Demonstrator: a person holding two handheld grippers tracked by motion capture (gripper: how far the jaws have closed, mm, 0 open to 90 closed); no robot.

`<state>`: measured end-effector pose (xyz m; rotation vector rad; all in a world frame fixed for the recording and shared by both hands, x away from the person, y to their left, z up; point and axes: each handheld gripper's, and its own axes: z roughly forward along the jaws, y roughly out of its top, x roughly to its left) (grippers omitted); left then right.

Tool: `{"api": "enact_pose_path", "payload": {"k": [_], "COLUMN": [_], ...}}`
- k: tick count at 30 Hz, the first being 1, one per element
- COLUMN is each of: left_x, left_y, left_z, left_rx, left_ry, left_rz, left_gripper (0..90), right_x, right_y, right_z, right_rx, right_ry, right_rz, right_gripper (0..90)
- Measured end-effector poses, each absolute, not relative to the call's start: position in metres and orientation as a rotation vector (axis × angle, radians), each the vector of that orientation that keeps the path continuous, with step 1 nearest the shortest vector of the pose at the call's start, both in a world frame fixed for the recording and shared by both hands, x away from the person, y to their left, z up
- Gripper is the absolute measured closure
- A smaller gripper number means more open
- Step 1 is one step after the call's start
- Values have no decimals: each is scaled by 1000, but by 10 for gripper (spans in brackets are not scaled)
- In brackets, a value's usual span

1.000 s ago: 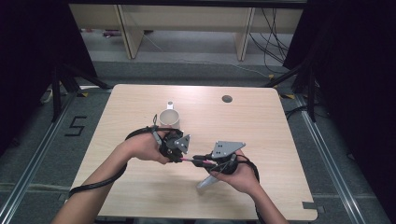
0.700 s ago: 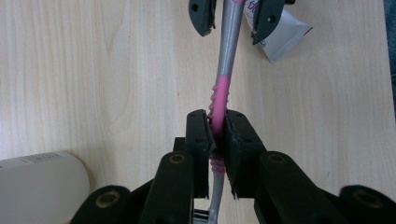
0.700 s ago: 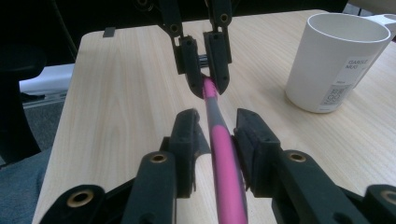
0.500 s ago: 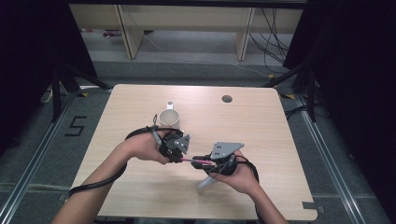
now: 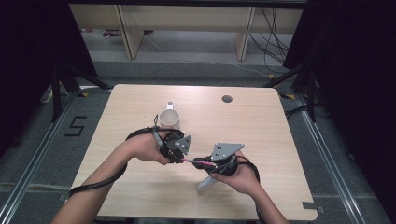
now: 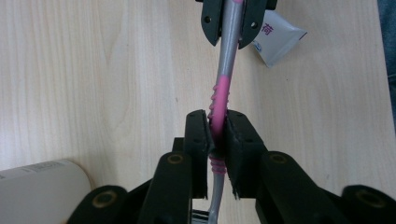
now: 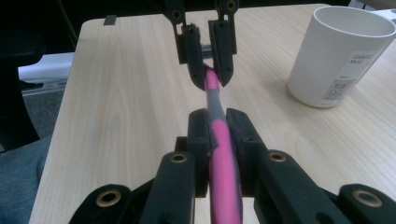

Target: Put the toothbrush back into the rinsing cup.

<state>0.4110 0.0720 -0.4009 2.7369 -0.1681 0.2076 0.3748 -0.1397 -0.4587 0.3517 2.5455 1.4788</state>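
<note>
Together clamped, left gripper and right gripper, on ribbed pink-and-grey toothbrush beside smooth white "GARGLE MUG" cup.

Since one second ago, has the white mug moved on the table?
No. In the high view the white mug stands at the same distance from the round hole in the table as before.

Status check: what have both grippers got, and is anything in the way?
Left gripper and right gripper both shut on the pink toothbrush, held between them above the table. Cup beside left hand, tube below; neither blocking.
</note>
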Motion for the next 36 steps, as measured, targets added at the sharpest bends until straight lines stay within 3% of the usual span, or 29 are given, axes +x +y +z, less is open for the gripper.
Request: {"api": "enact_pose_path", "payload": {"k": [2,5,9,11,17,22,25,26,36], "left_x": [410,406,397,390,379,379,384,389,406], "left_y": [73,77,87,98,113,120,121,121,118], "left_z": [-401,-398,-390,-388,-393,-429,-439,-443,-437], "left_rx": [2704,2645,2519,2365,2188,2071,2017,1919,1680], "left_ry": [-146,-136,-61,57,169,371,425,499,599], "left_rz": [266,350,446,485,481,306,279,216,105], "left_gripper": [604,463,428,422,418,352,309,291,277], "right_x": [375,375,379,379,380,380,379,378,378], "right_y": [-141,-143,-151,-156,-164,-164,-162,-158,-152], "right_z": [-458,-459,-458,-458,-454,-443,-438,-435,-432], "right_rx": [367,403,464,537,635,676,660,664,634], "right_ry": [2542,2535,2472,2408,2227,2077,2051,2039,2008], "right_rz": [1474,1455,1455,1466,1531,1634,1677,1703,1758], "right_gripper": [812,812,812,812,812,812,812,812,812]}}
